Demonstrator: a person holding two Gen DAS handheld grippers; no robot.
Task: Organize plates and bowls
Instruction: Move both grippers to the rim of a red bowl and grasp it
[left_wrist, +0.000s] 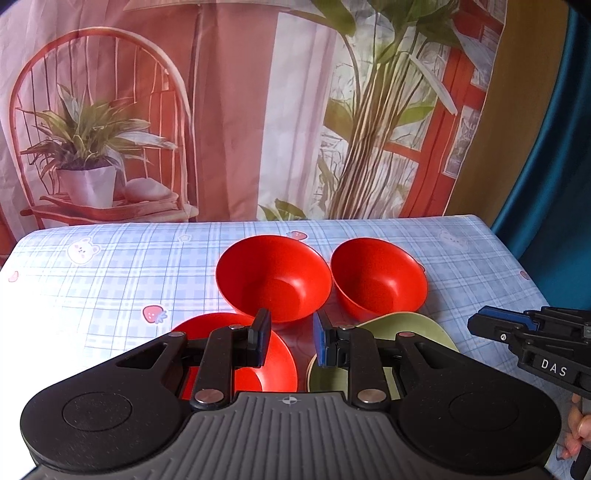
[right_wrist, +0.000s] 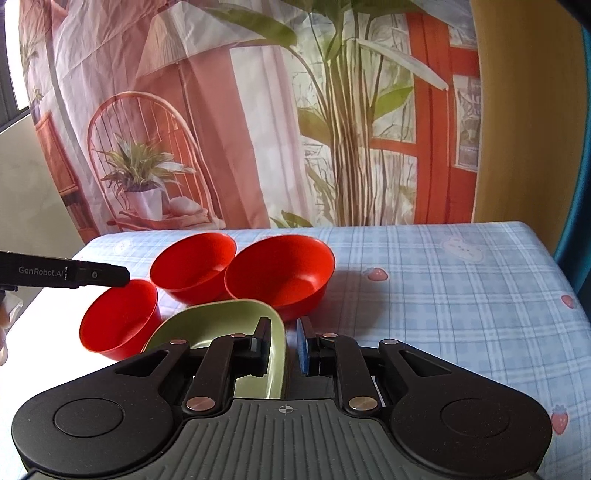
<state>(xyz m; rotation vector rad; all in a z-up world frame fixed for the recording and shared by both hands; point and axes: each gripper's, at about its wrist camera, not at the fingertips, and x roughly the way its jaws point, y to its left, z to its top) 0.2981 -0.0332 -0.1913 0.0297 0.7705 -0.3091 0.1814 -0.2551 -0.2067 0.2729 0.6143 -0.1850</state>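
Your left gripper (left_wrist: 291, 341) stands slightly parted with nothing between its pads, above the gap between the small red plastic bowl (left_wrist: 255, 354) and the pale green plastic dish (left_wrist: 410, 332); its body hides the near half of both. Your right gripper (right_wrist: 282, 345) straddles the green dish's right rim with a narrow gap (whether the pads press it, you cannot tell). Two larger red plastic bowls (left_wrist: 273, 277) sit side by side behind on the blue checked tablecloth (right_wrist: 443, 295).
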